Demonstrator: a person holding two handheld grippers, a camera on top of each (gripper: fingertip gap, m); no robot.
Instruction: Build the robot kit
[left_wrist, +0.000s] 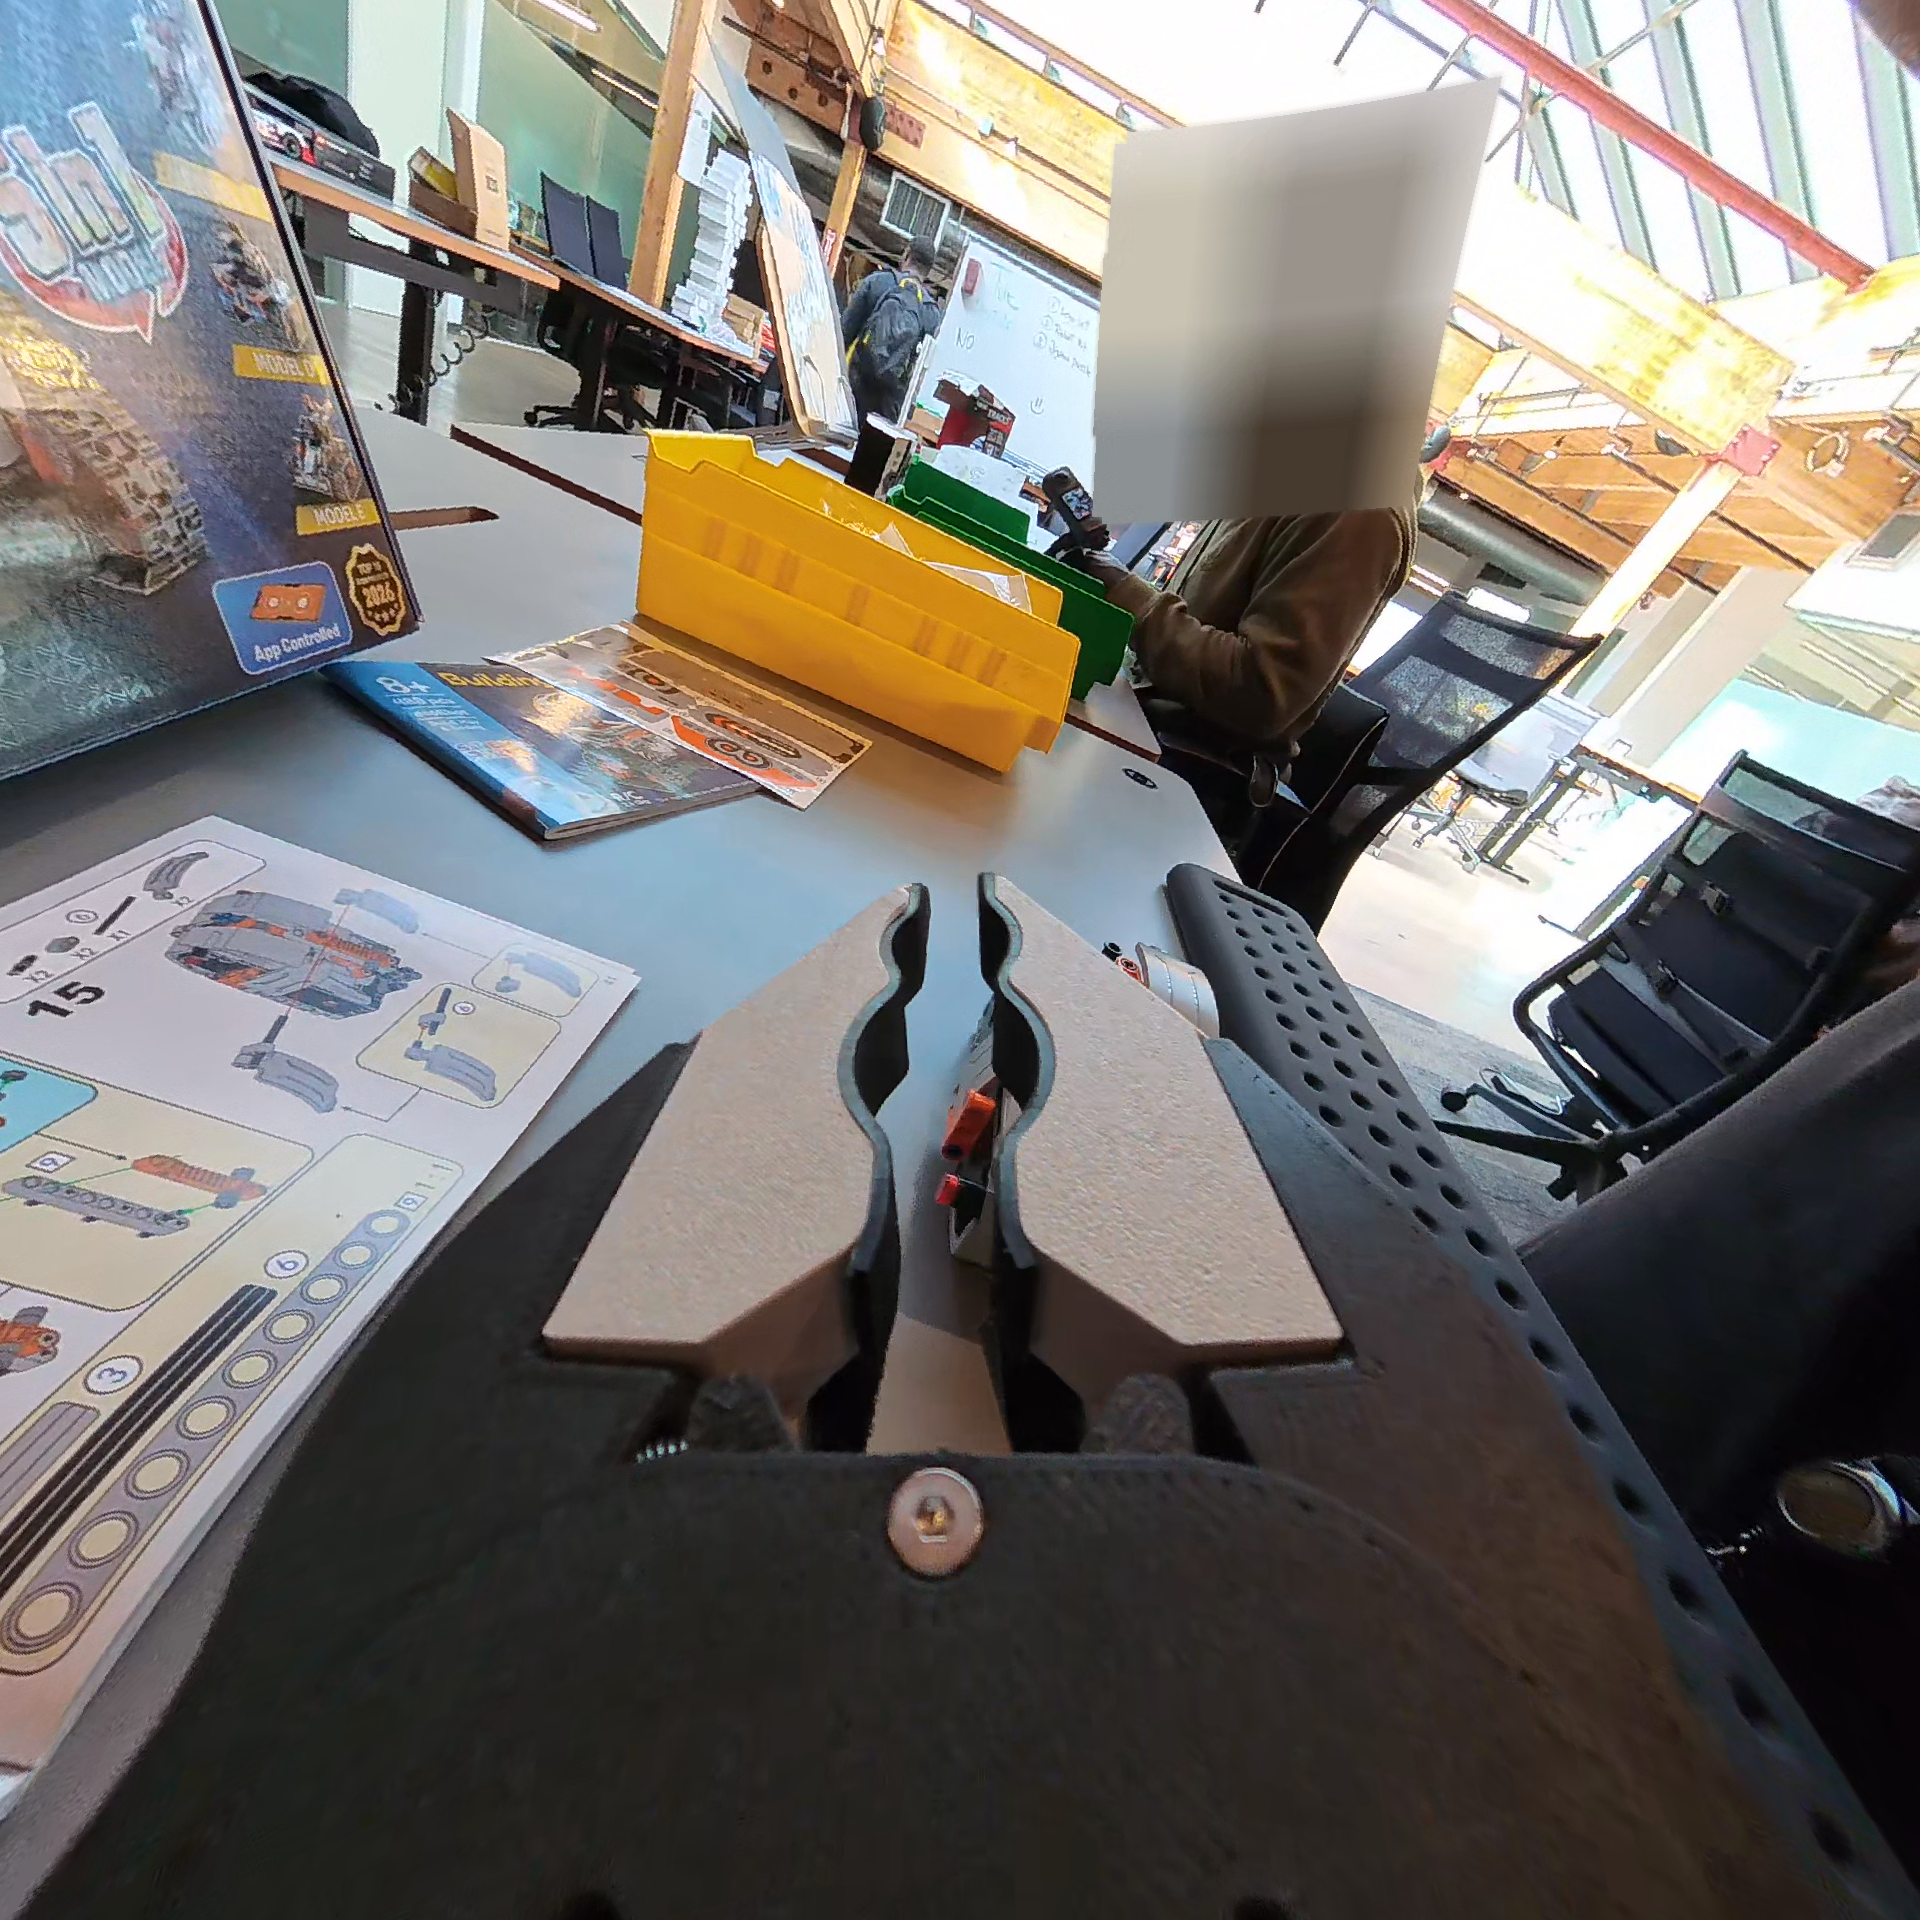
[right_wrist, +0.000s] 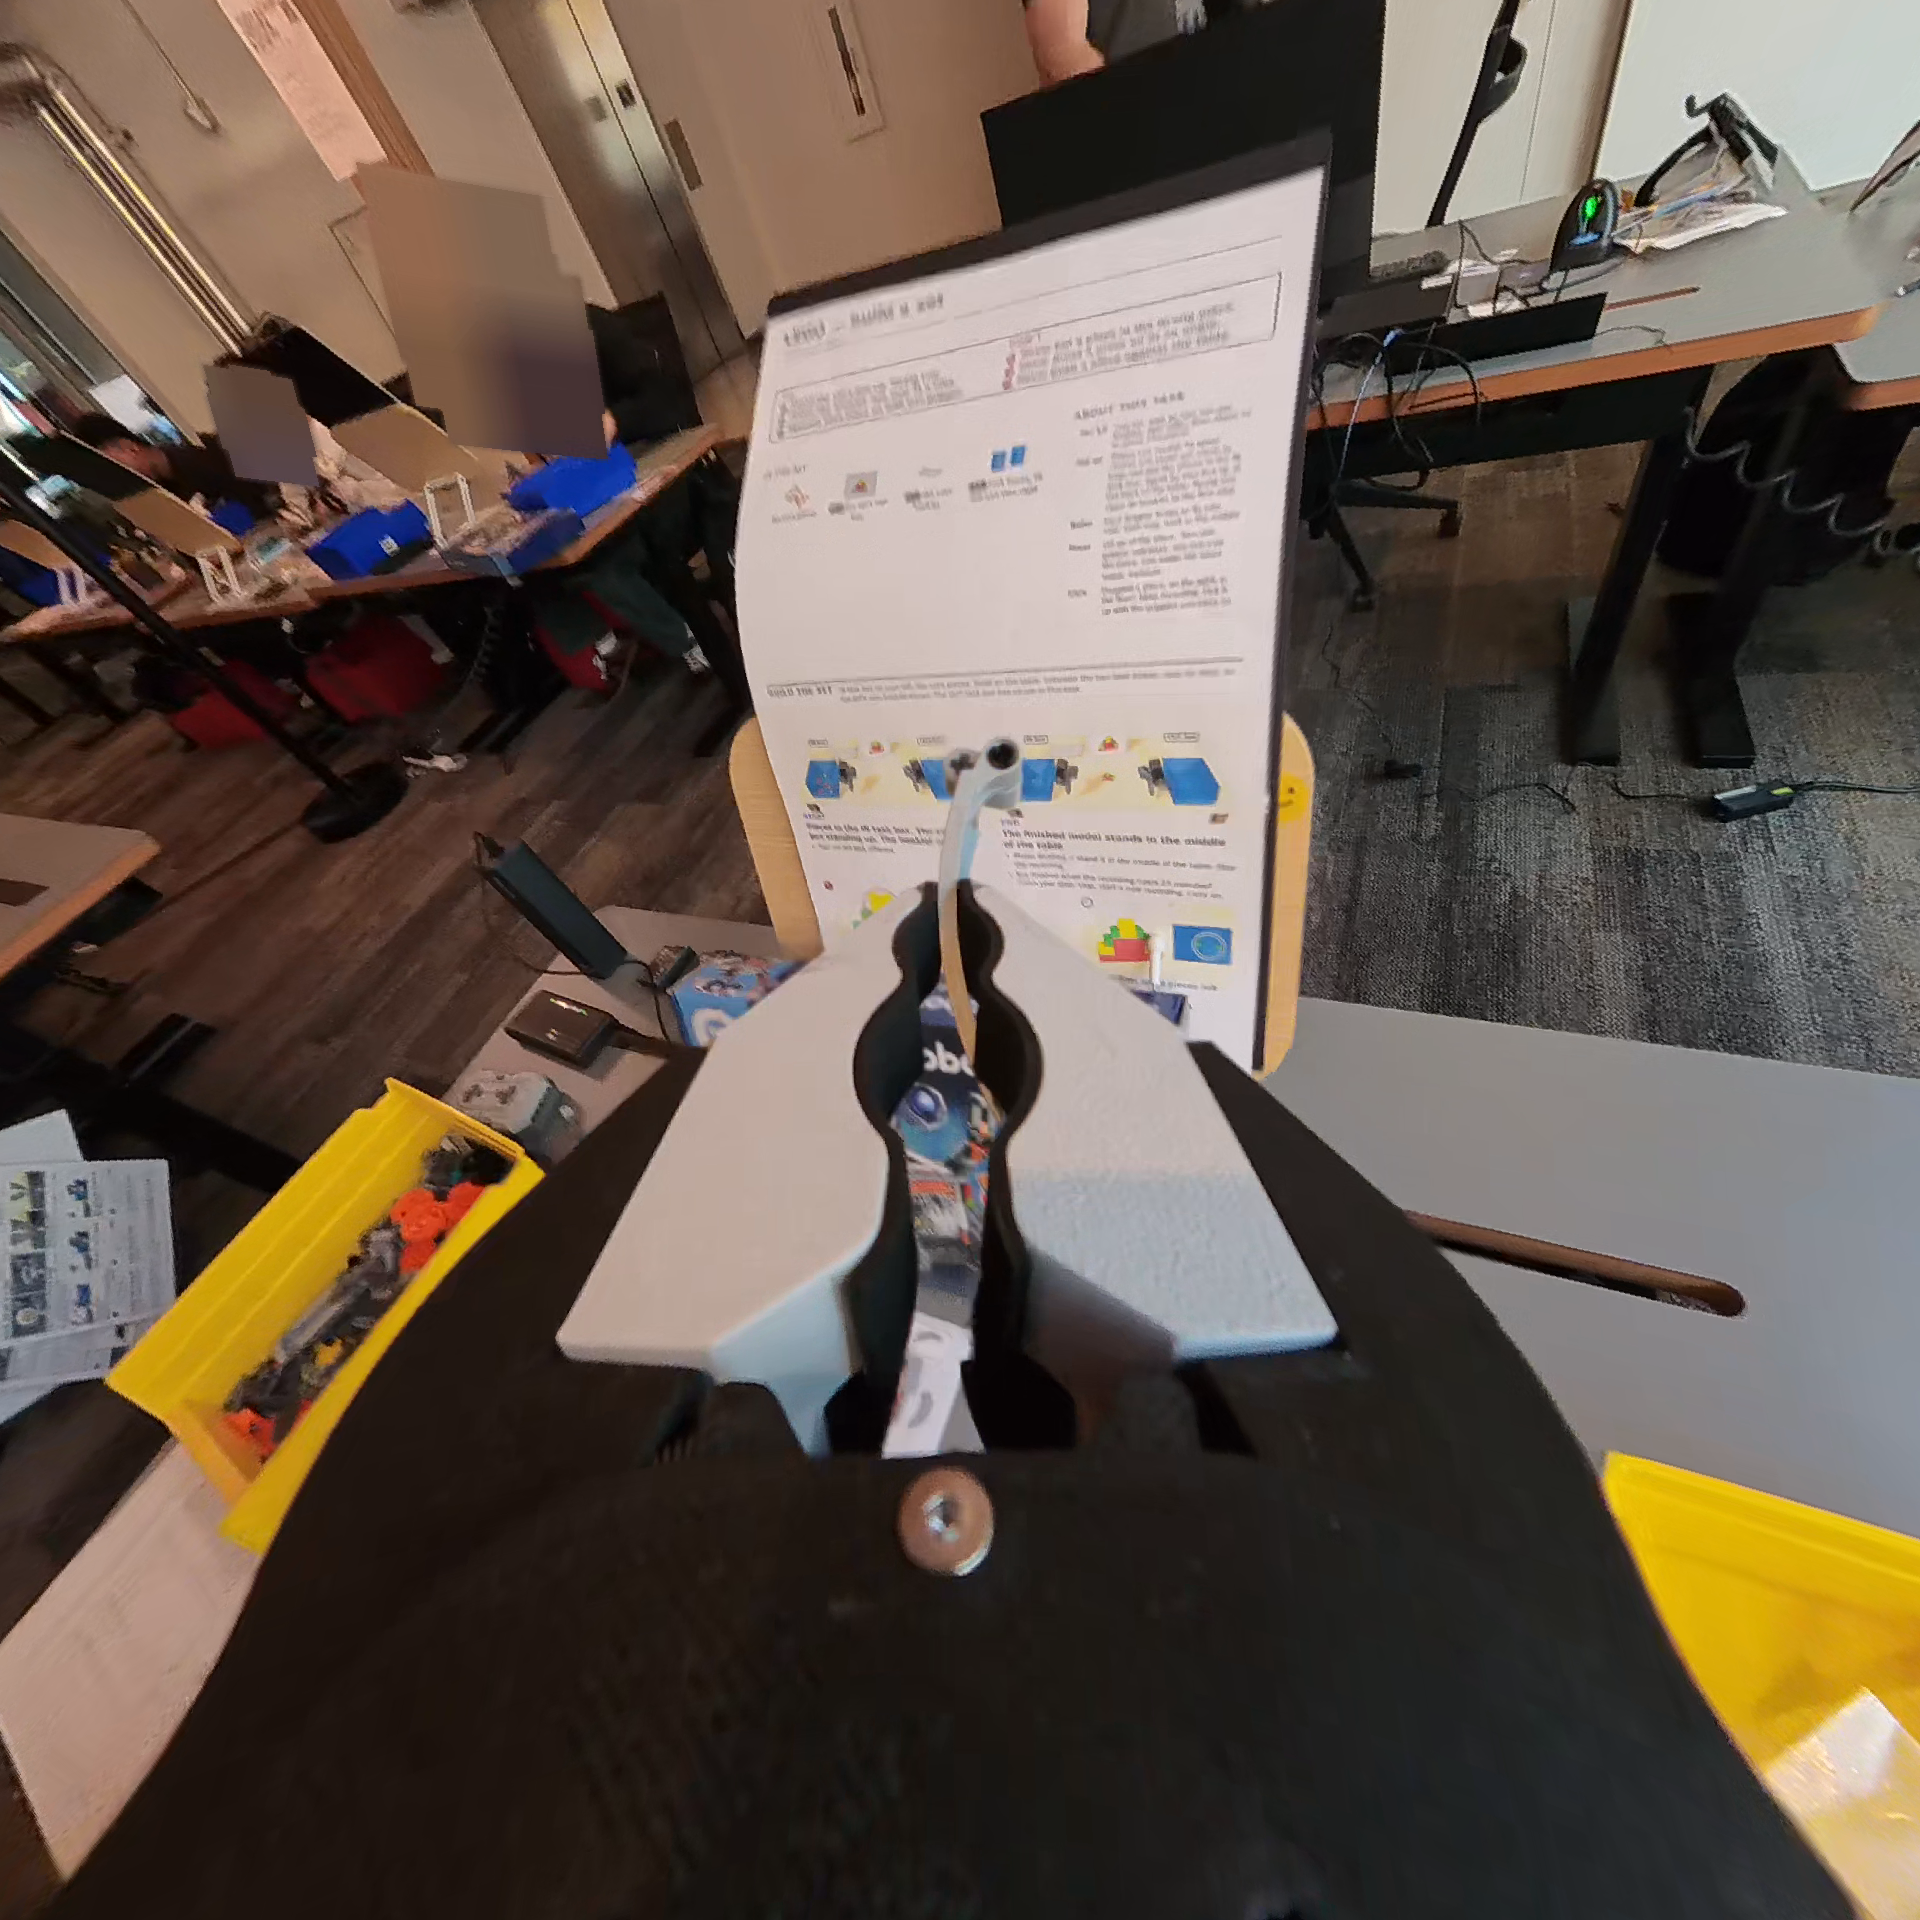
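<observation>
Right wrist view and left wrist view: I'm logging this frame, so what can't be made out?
- Left wrist view: small white and orange building-block assembly, mostly hidden behind the left gripper fingers; contact unclear.
- Right wrist view: curved grey plastic piece pinched by the right gripper; its lower end hidden between fingers.
- Right wrist view: yellow plastic bin, cut off by the edge.

Bright daylight blows out the left view's skylights; right view softly blurred, edges fisheye-bent.

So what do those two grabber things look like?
Both have black, grainy plastic bodies with a silver screw in the middle and wavy black inner edges. The left gripper has tan fingers; the right gripper has pale grey fingers.
</observation>
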